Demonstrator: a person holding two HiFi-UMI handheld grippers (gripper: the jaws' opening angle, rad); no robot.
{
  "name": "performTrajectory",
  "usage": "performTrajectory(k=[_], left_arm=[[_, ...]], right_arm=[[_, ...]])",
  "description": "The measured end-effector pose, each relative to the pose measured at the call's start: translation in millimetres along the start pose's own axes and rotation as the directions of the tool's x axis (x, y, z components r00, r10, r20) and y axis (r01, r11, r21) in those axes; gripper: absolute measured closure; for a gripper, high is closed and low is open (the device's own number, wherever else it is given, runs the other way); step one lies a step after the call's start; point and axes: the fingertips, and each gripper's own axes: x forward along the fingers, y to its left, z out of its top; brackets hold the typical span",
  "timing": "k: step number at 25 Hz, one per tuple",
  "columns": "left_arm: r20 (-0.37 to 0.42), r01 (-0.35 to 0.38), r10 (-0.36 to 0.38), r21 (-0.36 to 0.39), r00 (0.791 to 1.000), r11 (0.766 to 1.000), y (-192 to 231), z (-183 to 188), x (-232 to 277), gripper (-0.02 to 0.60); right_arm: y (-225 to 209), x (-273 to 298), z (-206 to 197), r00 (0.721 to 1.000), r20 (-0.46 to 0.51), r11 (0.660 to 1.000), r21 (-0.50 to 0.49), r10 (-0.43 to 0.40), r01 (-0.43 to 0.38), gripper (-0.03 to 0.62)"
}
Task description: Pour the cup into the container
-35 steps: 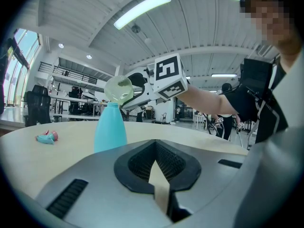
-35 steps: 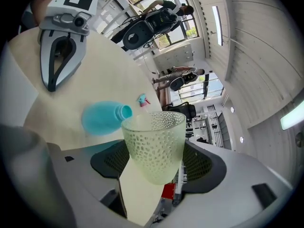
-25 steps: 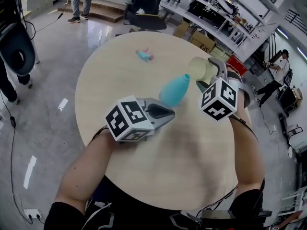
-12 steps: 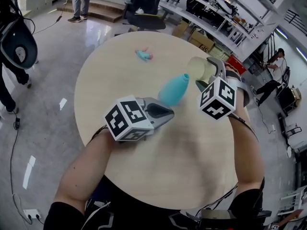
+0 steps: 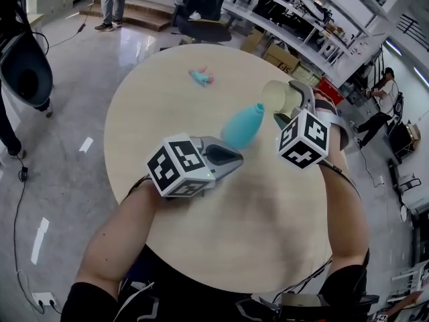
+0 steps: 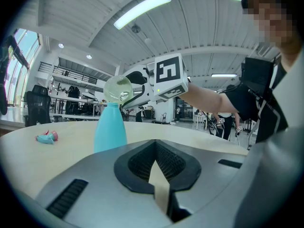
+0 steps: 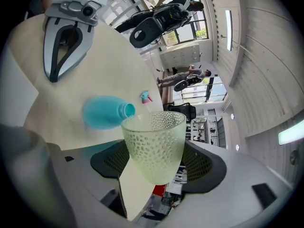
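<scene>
My right gripper (image 5: 285, 104) is squeezing a pale green see-through cup with a bumpy skin (image 5: 273, 96). One jaw sits on each side of the cup, low down near its bottom. The cup is up in the air and tipped on its side. Its open rim is right by the mouth of the tall blue-green plastic bottle (image 5: 242, 126).

The bottle stands up straight on the round light wooden table (image 5: 167, 99), between my two grippers.

My left gripper (image 5: 236, 158) has its jaws pressed together with nothing in them. In the left gripper view only a thin strip of table shows through the hole behind the tips. This gripper hangs low over the table, and its tip points at the bottle from just beside it.

A small blue and pink toy (image 5: 201, 78) lies on the far side of the table, well apart from the bottle.
</scene>
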Motion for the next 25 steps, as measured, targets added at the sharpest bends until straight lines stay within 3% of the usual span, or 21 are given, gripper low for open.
performTrajectory(k=[25], left_arm=[[0.0,0.001,-0.001,-0.001,1.0,1.0,0.1,1.2,-1.3,0.583]], right_arm=[[-4.0,-1.9,5.8,0.999,-0.012,0.996,-0.077,-0.047,0.046,0.241]])
